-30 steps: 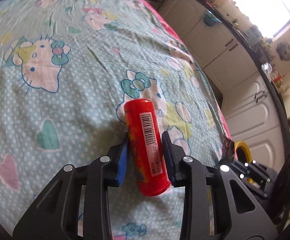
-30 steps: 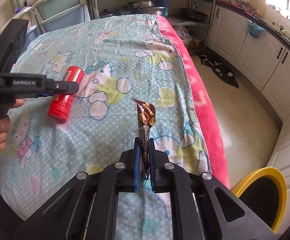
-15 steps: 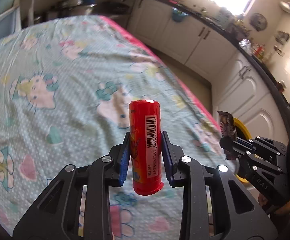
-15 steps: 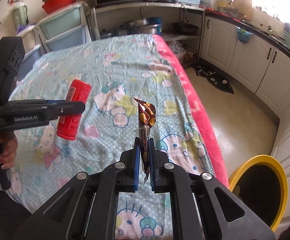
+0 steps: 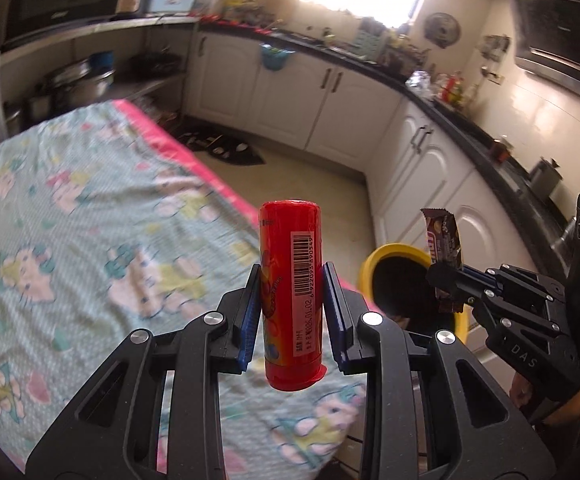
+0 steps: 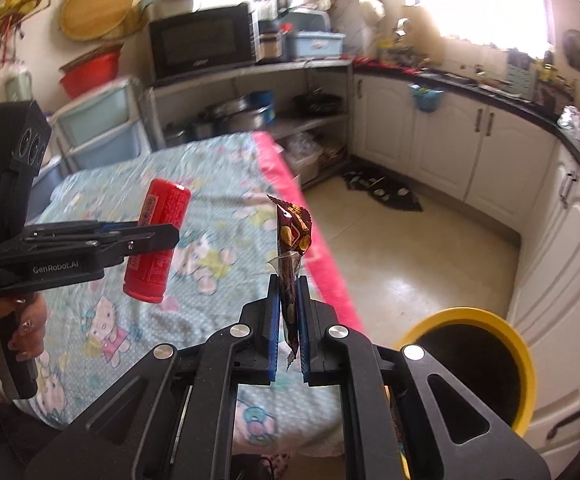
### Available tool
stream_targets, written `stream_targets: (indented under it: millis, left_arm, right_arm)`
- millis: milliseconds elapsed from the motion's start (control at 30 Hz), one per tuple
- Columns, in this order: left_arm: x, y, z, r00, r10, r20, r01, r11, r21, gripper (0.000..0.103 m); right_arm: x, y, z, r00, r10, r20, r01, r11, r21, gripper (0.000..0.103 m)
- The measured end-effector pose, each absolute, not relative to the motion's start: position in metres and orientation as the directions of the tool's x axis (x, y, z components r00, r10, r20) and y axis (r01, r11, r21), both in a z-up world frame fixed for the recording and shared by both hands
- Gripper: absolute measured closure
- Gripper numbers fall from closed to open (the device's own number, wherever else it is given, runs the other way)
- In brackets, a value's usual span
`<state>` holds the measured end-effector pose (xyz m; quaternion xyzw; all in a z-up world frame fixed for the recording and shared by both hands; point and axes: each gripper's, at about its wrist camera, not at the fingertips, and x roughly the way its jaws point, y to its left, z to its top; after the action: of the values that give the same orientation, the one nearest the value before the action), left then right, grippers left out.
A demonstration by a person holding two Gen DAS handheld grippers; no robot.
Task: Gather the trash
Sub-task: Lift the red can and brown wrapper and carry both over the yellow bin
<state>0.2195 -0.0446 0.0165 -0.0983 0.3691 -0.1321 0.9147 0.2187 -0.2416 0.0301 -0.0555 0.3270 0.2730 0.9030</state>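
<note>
My left gripper [image 5: 290, 280] is shut on a red snack can [image 5: 291, 280] with a barcode label and holds it upright in the air above the table's right edge. The can [image 6: 157, 246] and the left gripper [image 6: 145, 236] also show in the right wrist view. My right gripper [image 6: 288, 284] is shut on a brown snack wrapper [image 6: 292, 236], lifted off the table. In the left wrist view the wrapper [image 5: 442, 240] stands over a yellow-rimmed trash bin [image 5: 394, 256]. The bin [image 6: 522, 344] sits on the floor right of the table.
The table carries a mint cartoon-print cloth [image 5: 69, 240] with a pink border [image 6: 322, 248]. White kitchen cabinets [image 5: 330, 104] line the far and right walls. A dark mat [image 6: 386, 192] lies on the tiled floor. Shelves with pots and a microwave [image 6: 201, 44] stand behind the table.
Both grippers have risen and swung right, away from the tabletop and toward the yellow bin, each still holding its item. The bin now lies closer to both.
</note>
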Motion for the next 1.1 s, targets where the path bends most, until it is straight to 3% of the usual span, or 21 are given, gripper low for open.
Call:
stream_targets:
  millis: [533,1100]
  left_arm:
    - [0.234,-0.144,0.046,0.660,-0.449,-0.603,0.374,0.892,-0.254,0.080]
    - [0.249,-0.223,0.035,0.582,-0.551,-0.598,0.510,0.820,-0.260,0.080]
  right_arm:
    - [0.209,-0.367,0.067,0.806,0.300,-0.511,-0.267,0.954,0.139,0.095]
    - [0.189,-0.426,0.061,0.855,0.131,-0.502,-0.047,0.983,0.177,0.095]
